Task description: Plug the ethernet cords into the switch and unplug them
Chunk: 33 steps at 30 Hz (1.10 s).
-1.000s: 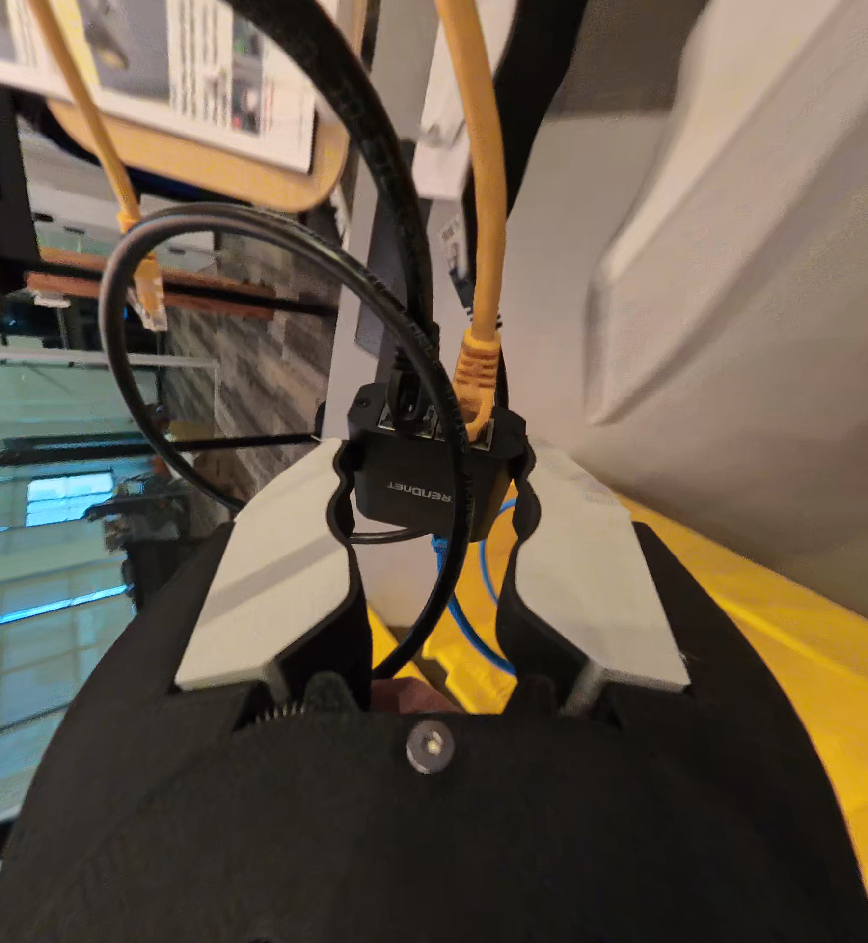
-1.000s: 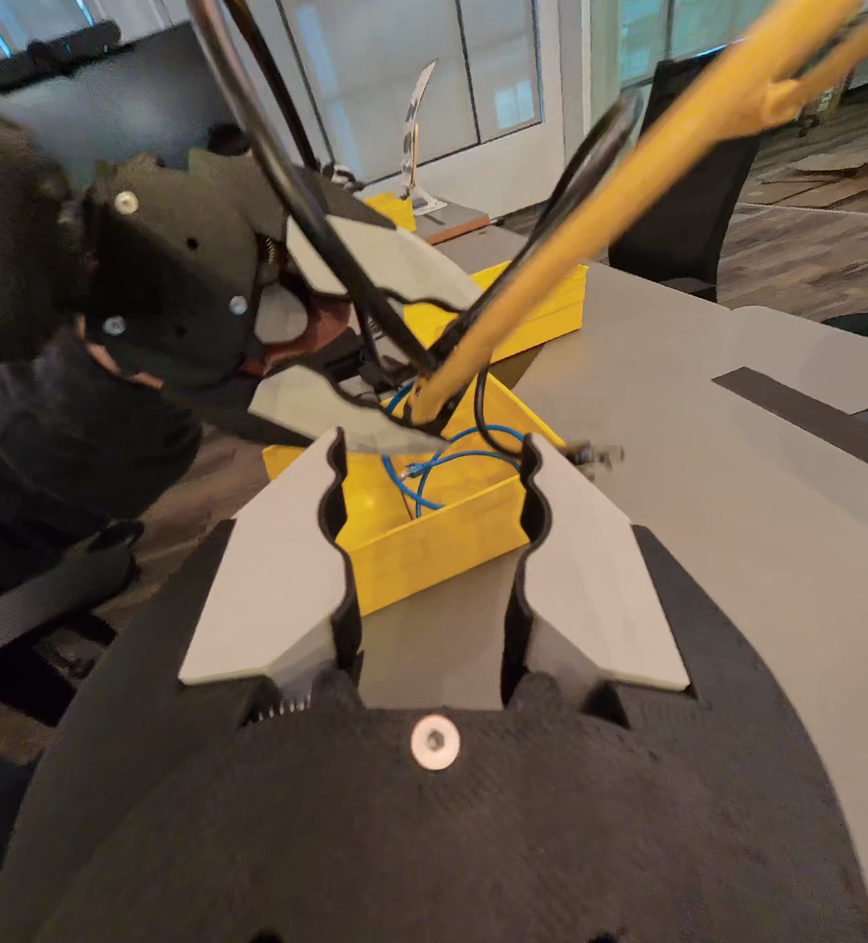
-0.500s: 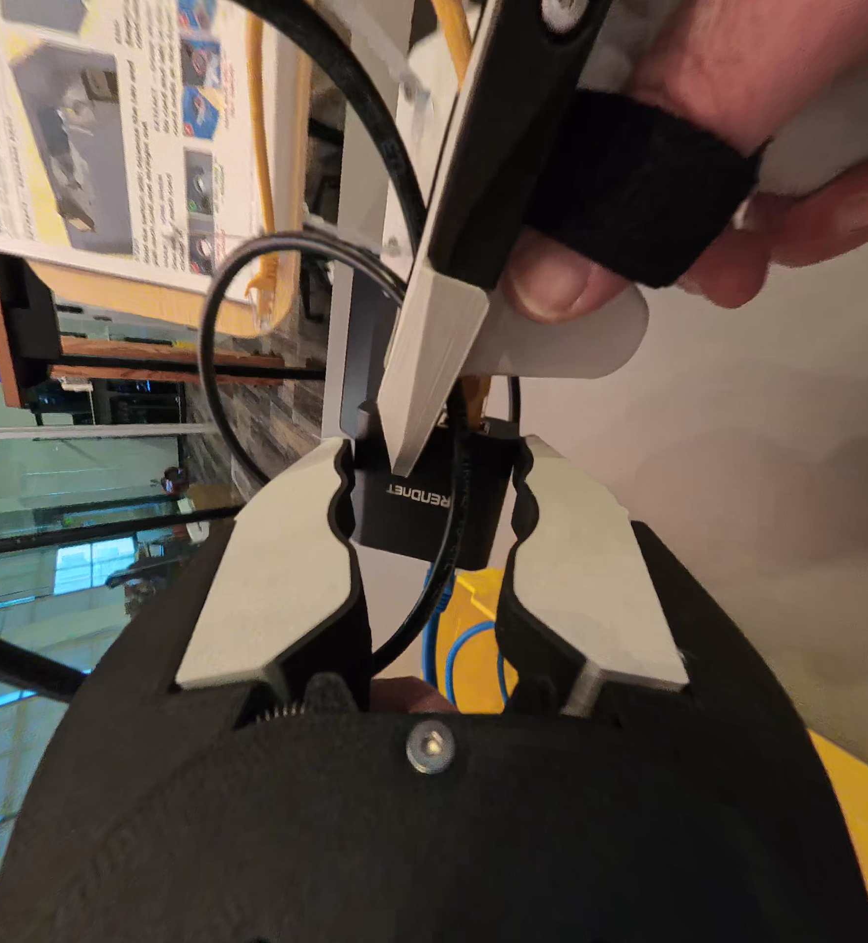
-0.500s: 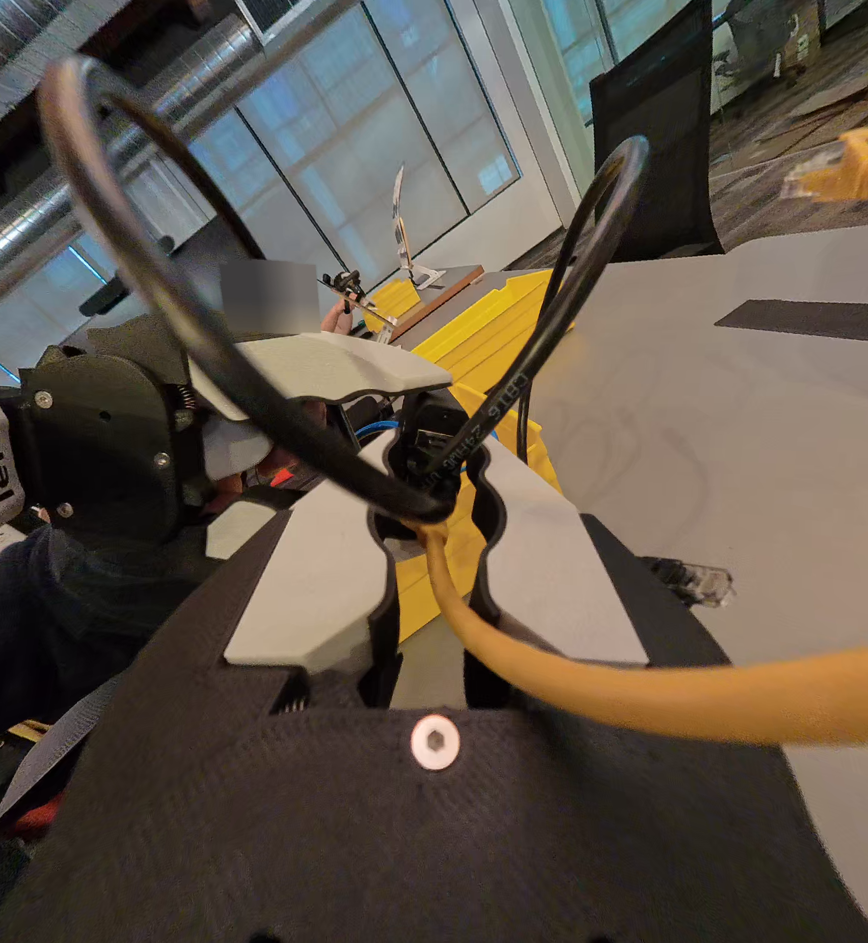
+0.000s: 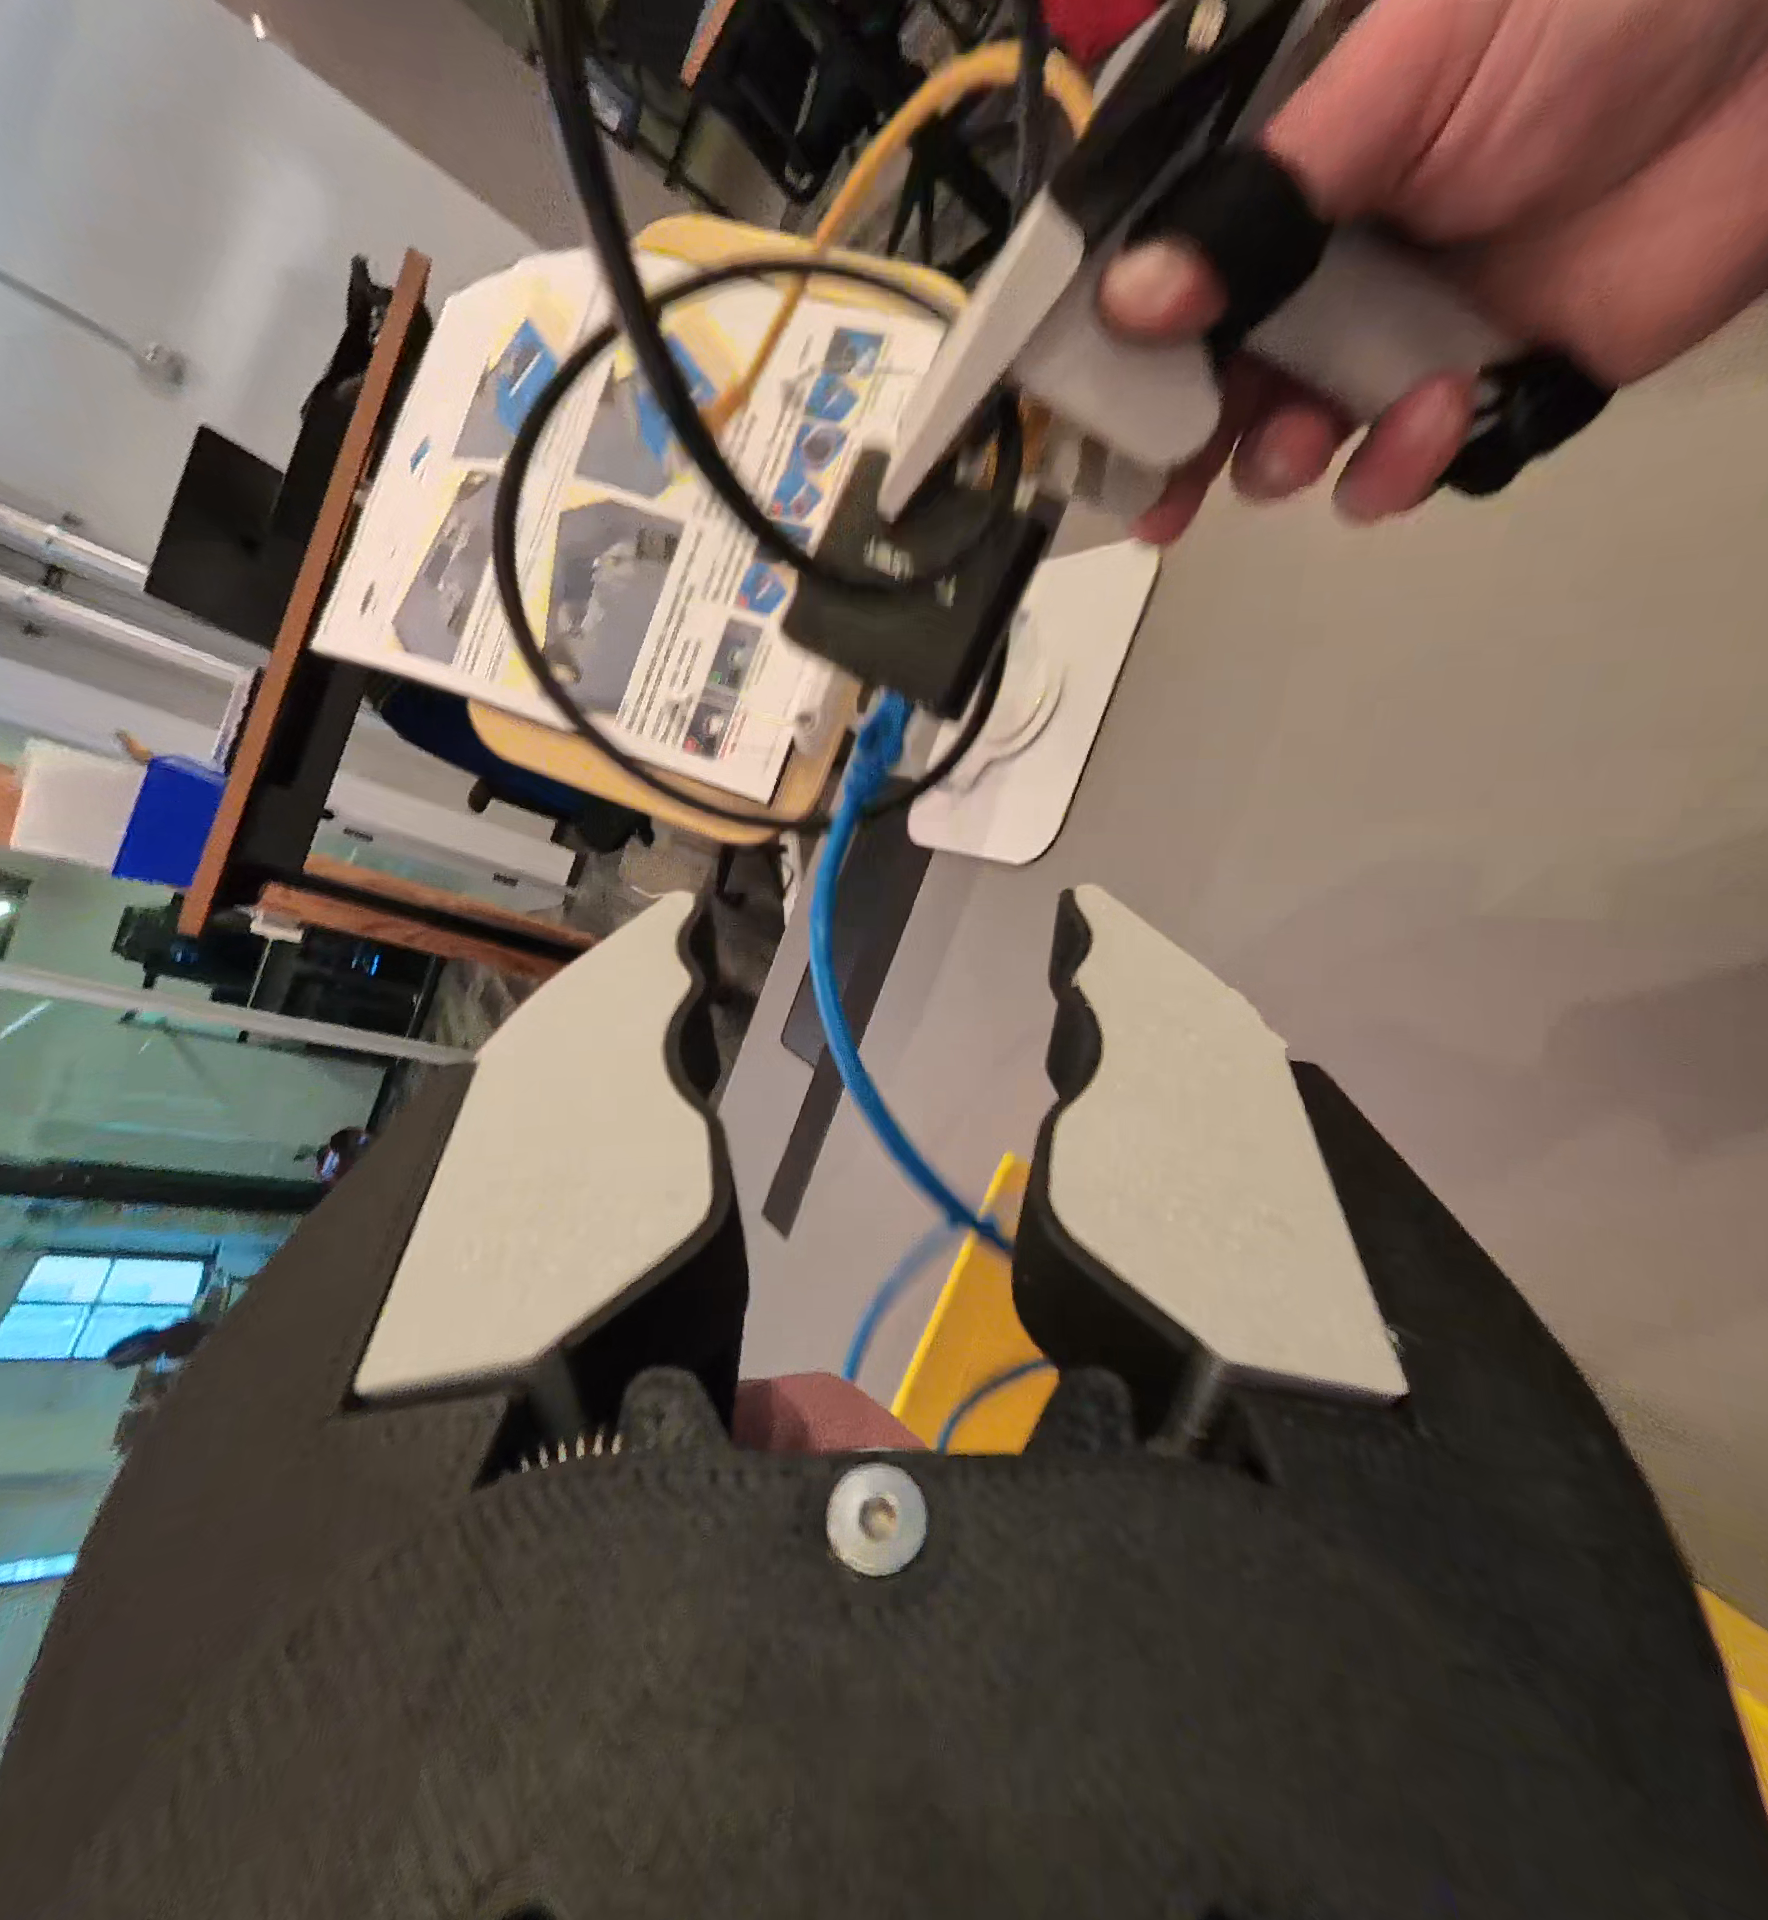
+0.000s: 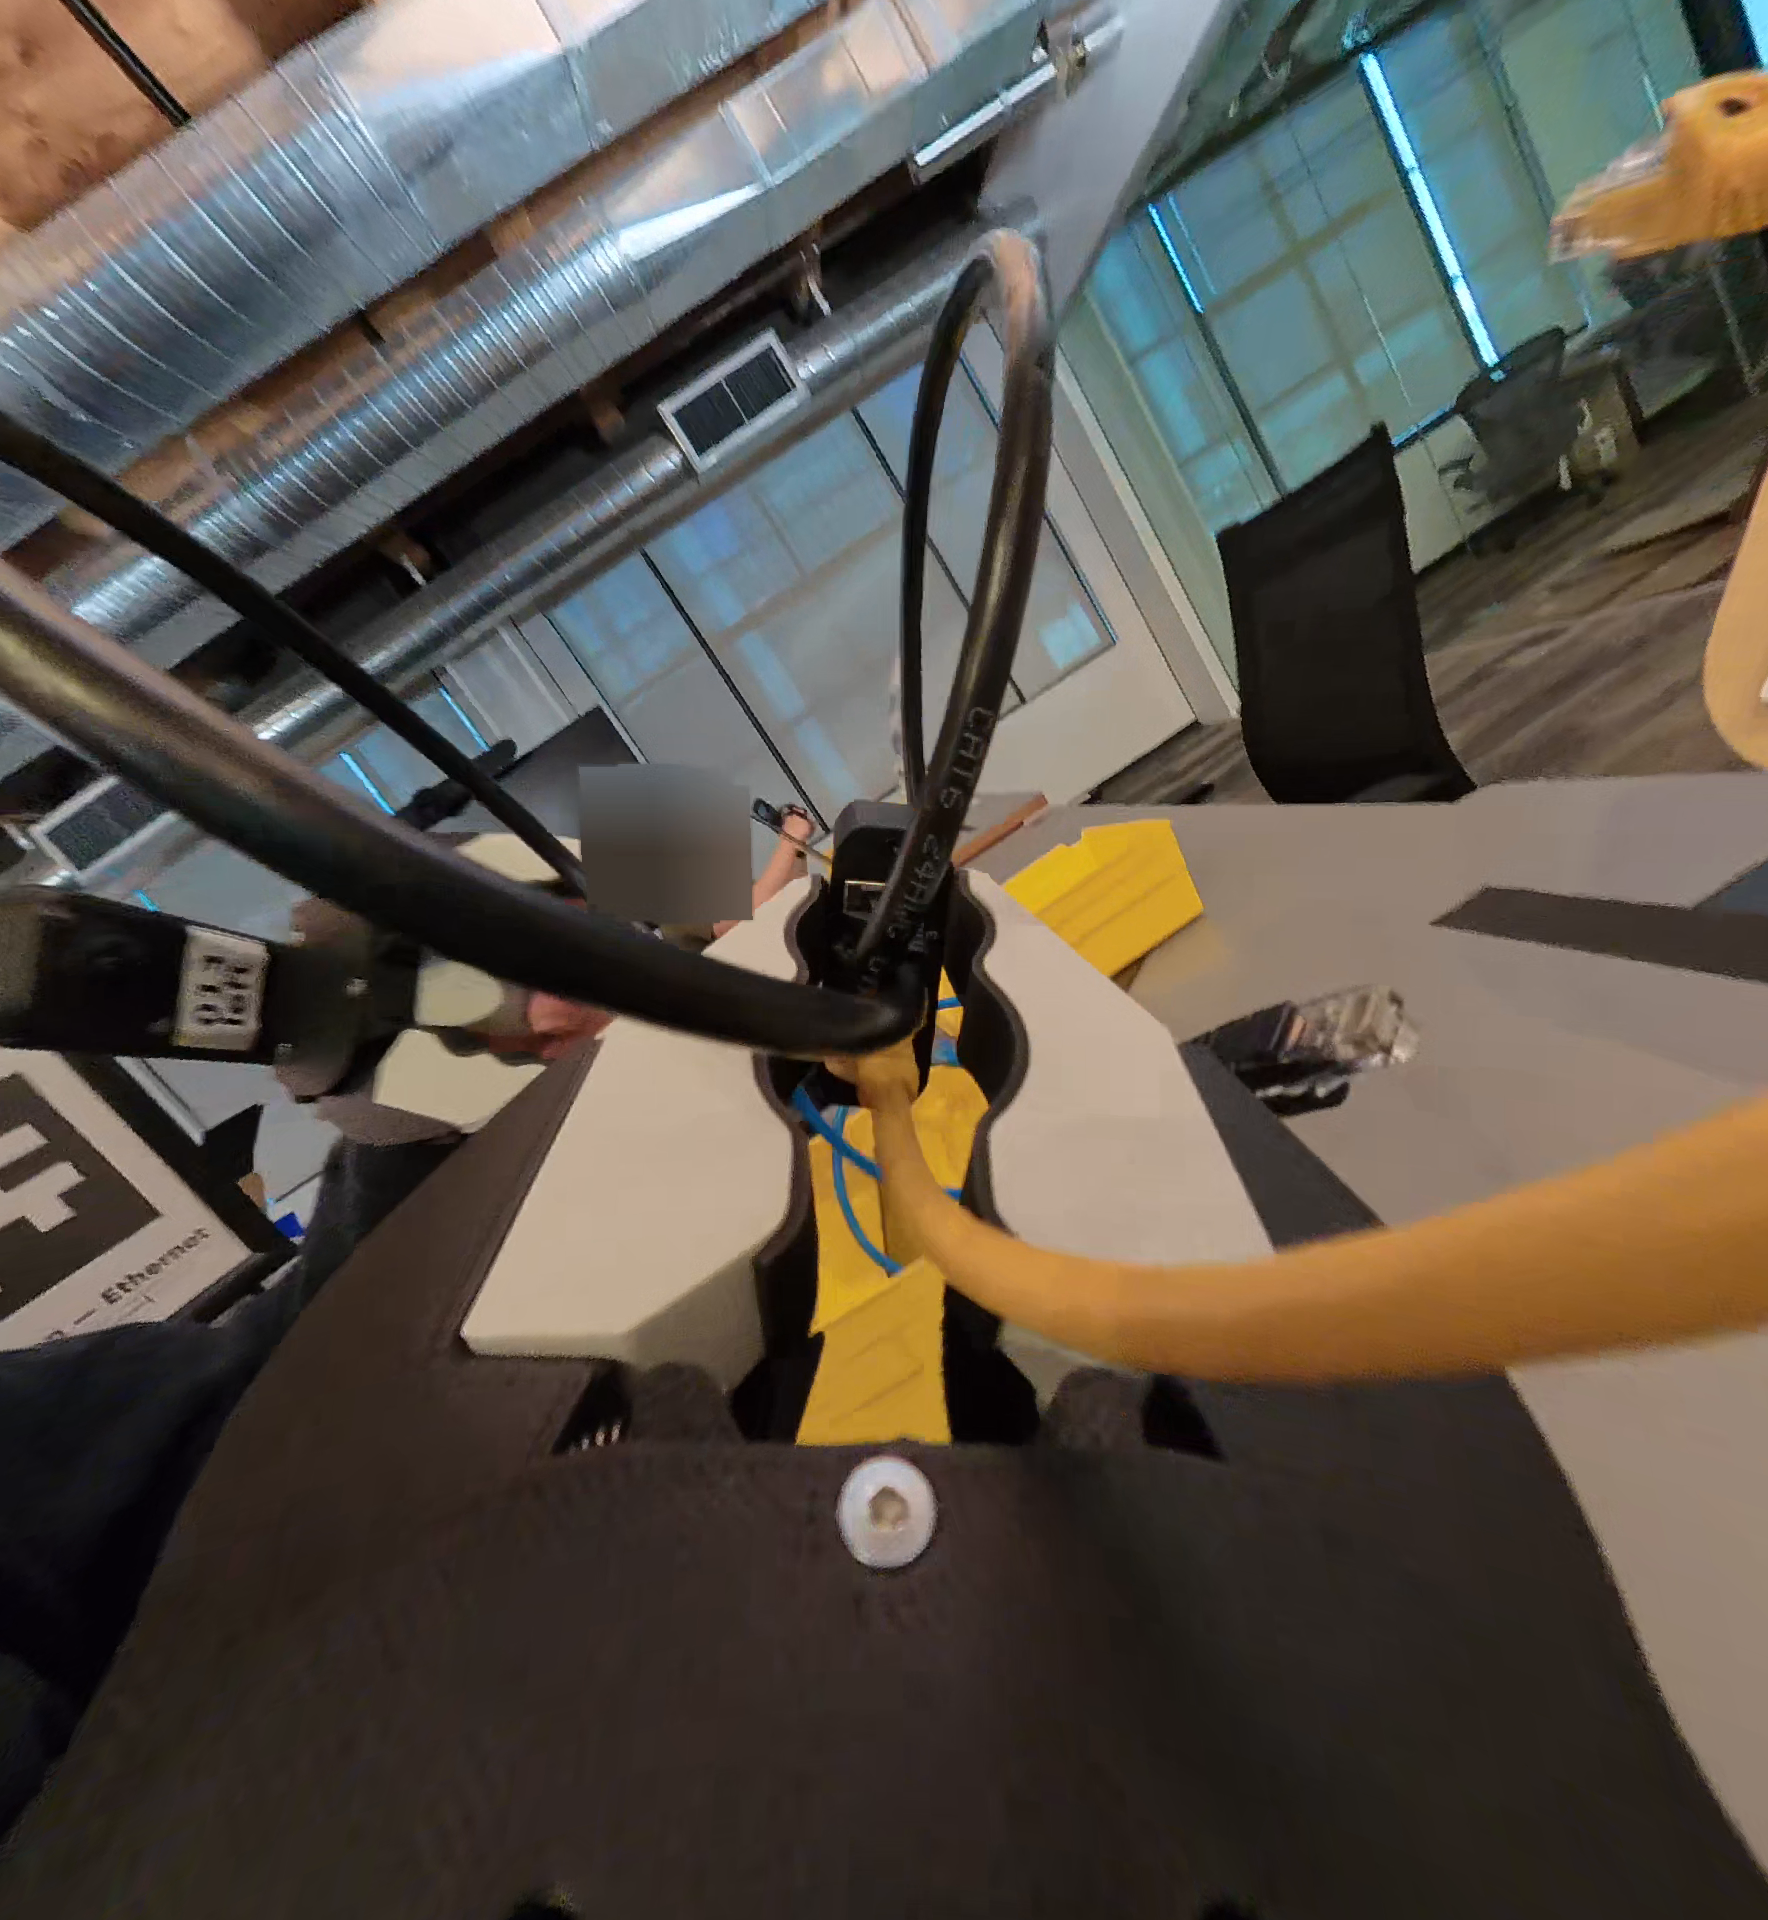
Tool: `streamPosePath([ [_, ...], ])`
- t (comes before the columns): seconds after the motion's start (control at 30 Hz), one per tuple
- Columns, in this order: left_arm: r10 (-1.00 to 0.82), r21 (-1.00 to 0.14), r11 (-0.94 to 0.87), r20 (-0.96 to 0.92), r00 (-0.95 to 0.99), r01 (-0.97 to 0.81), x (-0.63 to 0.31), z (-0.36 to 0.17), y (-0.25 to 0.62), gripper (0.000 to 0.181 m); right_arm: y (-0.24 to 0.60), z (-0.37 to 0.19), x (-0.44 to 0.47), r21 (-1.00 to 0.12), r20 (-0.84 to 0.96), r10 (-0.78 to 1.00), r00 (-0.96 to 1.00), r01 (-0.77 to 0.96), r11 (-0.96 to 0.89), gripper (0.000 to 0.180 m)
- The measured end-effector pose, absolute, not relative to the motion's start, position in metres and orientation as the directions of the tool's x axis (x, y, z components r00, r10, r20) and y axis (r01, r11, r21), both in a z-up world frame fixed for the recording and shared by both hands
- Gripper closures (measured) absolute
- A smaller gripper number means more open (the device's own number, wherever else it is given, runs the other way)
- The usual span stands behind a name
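Observation:
My right gripper point(image 6: 885, 925) is shut on the small black switch point(image 6: 864, 862) and holds it in the air above the table. A yellow ethernet cord point(image 6: 1379, 1288) runs from the switch between my fingers; its free plug point(image 6: 1711, 156) hangs at top right. A black cord point(image 6: 973, 707) loops up from the switch. In the left wrist view the switch point(image 5: 901, 623) hangs from the right gripper's finger point(image 5: 963, 416), with a blue cord point(image 5: 828, 987) leading down from it. My left gripper point(image 5: 880, 914) is open and empty, below the switch and apart from it.
A yellow bin point(image 5: 963, 1330) stands on the grey table point(image 5: 1431, 935) and holds blue cord; it shows in the right wrist view too point(image 6: 1108, 883). A loose black cord end with a clear plug point(image 6: 1316, 1039) lies on the table. A clipboard with a printed sheet point(image 5: 599, 540) stands behind. One gripper's finger ends stand about 12 cm off the other's.
My right gripper closed on the switch at its ports. My left gripper then let go of the switch, opened and drew back. The switch now hangs from the right gripper alone.

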<state>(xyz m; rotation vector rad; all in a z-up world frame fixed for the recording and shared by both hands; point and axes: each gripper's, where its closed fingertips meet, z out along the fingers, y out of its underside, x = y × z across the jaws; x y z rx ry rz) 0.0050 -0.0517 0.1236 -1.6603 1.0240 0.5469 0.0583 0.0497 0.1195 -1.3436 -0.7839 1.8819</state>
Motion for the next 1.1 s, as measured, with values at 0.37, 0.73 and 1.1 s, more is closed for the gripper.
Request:
streamPosePath([
  [0.37,-0.333,-0.617,-0.214,-0.683,0.650,-0.757,-0.031,0.105,-0.055,0.119,0.043,0.175,0.095,-0.793,-0.460,0.835,-0.304,-0.282,-0.540,0.159],
  [0.73,-0.275,-0.555,-0.647,-0.470,0.839,-0.523,-0.160,-0.001,-0.093,0.119,0.046,0.241,0.155,-0.745,-0.342,0.880,-0.328,-0.476,-0.467,0.159],
  [1.1,-0.198,-0.358,-0.859,-0.427,0.882,-0.366,-0.238,-0.095,-0.125,0.134,0.033,0.295,0.212,-0.735,-0.223,0.938,-0.265,-0.587,-0.340,0.159],
])
